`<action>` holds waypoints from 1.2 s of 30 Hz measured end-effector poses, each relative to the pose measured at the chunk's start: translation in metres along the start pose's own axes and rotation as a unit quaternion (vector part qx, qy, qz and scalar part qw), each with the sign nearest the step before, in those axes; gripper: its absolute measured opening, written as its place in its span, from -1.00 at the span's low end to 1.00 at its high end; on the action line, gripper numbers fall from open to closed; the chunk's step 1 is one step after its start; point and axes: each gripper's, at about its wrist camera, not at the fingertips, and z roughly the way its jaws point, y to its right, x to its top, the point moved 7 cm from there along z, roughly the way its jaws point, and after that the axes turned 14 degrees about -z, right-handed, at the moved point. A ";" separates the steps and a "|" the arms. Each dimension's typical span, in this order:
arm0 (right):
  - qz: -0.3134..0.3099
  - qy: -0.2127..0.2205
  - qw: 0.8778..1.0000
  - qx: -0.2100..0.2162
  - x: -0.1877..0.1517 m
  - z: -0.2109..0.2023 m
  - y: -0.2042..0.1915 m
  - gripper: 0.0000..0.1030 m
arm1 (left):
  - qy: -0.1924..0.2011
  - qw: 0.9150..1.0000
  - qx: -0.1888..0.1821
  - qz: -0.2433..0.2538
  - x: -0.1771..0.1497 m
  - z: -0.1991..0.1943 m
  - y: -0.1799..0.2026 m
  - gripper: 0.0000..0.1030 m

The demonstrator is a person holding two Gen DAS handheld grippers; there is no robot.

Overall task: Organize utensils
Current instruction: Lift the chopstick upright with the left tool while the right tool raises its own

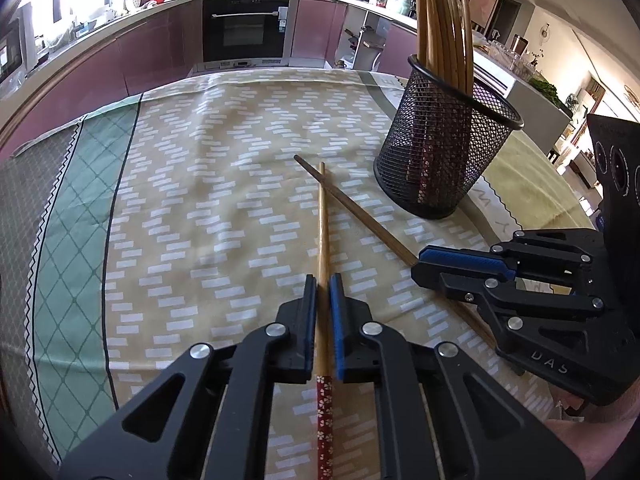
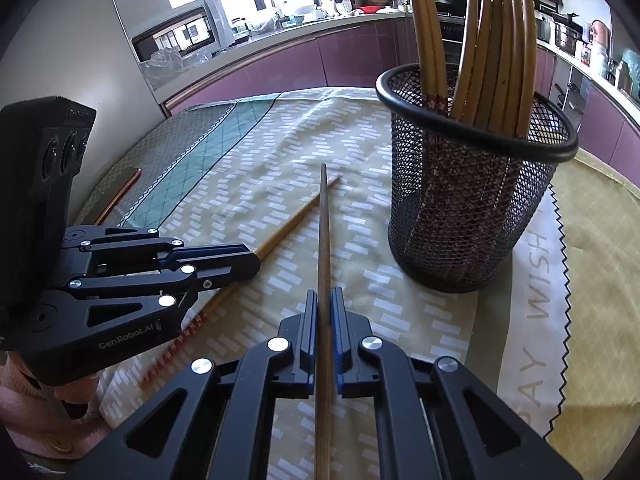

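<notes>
left wrist view: the left tool [image 1: 323, 280] is clamped on a light chopstick [image 1: 322, 216] lying on the bench cloth [image 1: 192, 184]. the right tool [image 2: 324, 296] is clamped on a darker chopstick [image 2: 325, 220]. their tips cross ahead; the mesh holder [image 1: 444, 148] of chopsticks stands beyond, right.

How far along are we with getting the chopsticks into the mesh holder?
Done: several chopsticks already stand in the mesh holder. In hand: the left gripper is shut on the lighter chopstick, the right gripper on the darker chopstick; their tips cross over the tablecloth. Left: dropping both into the holder.
</notes>
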 end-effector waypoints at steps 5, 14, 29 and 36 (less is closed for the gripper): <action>0.001 -0.009 1.000 -0.009 -0.002 0.002 0.003 -0.87 | 0.001 1.000 0.008 0.001 0.001 0.003 -0.001 -0.78; -0.006 -0.008 1.000 -0.021 0.000 0.007 0.004 -0.87 | 0.004 1.000 0.012 0.001 0.003 0.006 0.001 -0.85; 0.008 0.053 0.998 0.028 0.006 -0.027 0.001 -0.89 | 0.013 0.998 -0.064 -0.023 0.010 -0.026 0.003 -0.86; 0.009 0.096 0.994 0.047 0.012 -0.054 0.002 -0.88 | 0.024 0.992 -0.120 -0.029 0.019 -0.054 0.012 -0.86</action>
